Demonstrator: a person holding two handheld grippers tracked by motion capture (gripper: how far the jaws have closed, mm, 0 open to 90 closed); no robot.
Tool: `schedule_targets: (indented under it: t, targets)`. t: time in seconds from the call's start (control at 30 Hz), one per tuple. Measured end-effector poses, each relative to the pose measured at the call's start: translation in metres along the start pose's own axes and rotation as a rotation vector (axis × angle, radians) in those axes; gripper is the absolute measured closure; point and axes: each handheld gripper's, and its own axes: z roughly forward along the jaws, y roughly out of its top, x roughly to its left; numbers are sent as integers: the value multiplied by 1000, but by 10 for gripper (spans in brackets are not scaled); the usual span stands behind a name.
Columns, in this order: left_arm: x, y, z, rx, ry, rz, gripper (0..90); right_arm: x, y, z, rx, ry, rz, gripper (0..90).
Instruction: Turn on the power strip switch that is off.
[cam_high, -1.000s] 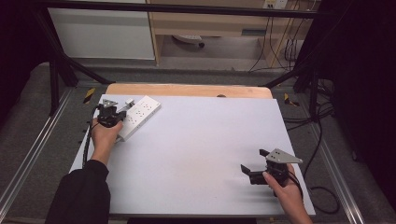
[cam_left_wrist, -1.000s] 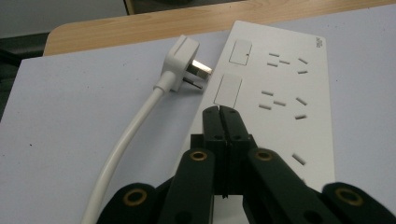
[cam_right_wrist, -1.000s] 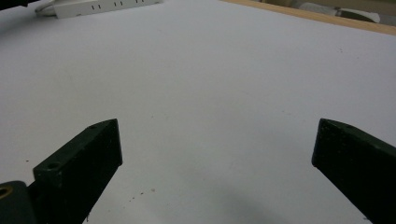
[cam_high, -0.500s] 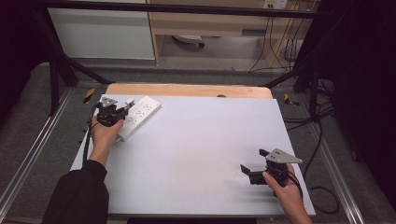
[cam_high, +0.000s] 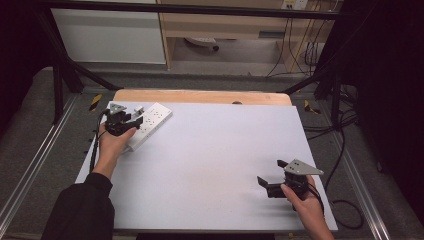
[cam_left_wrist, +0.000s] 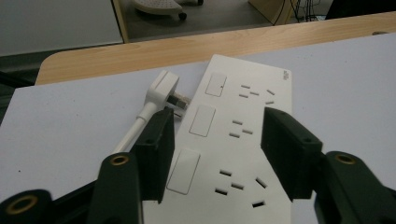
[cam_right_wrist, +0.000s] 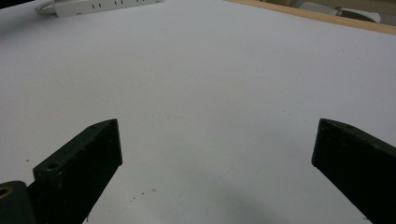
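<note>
White power strip (cam_left_wrist: 243, 135) lies flat on the table (cam_high: 215, 165), its plug (cam_left_wrist: 161, 88) alongside. Left claw (cam_left_wrist: 217, 140) straddles it, jaws apart; centring before closing seems wise. Right claw (cam_right_wrist: 215, 158) gapes, empty.

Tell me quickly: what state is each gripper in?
Left gripper: open, jaws straddling the power strip.
Right gripper: open, holding nothing.

Power strip (cam_left_wrist: 243, 140) & its plug (cam_left_wrist: 160, 88): smooth white plastic, slight sheen. Tabletop (cam_high: 210, 165): matt white sheet w/ pale wood strip (cam_high: 200, 96) at far edge. Left claw (cam_left_wrist: 217, 149), right claw (cam_right_wrist: 217, 154): matt black plastic; grey metal-looking top plate (cam_high: 301, 167).
</note>
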Motion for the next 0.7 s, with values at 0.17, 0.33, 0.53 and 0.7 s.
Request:
schedule_targets:
  t: [0.17, 0.33, 0.53, 0.7]
  targets:
    - [-2, 1, -2, -6, -16, -7, 282, 0, 0, 0, 2, 1, -1, 23]
    - [-6, 4, -4, -37, -29, -7, 120, 0, 0, 1, 1, -1, -5, 23]
    - [-10, 7, -6, -72, -59, -6, 82, 1, 0, 1, 2, -1, -4, 23]
    - [-12, 8, -8, -98, -70, -8, 74, 0, 0, 1, 2, 0, -3, 22]
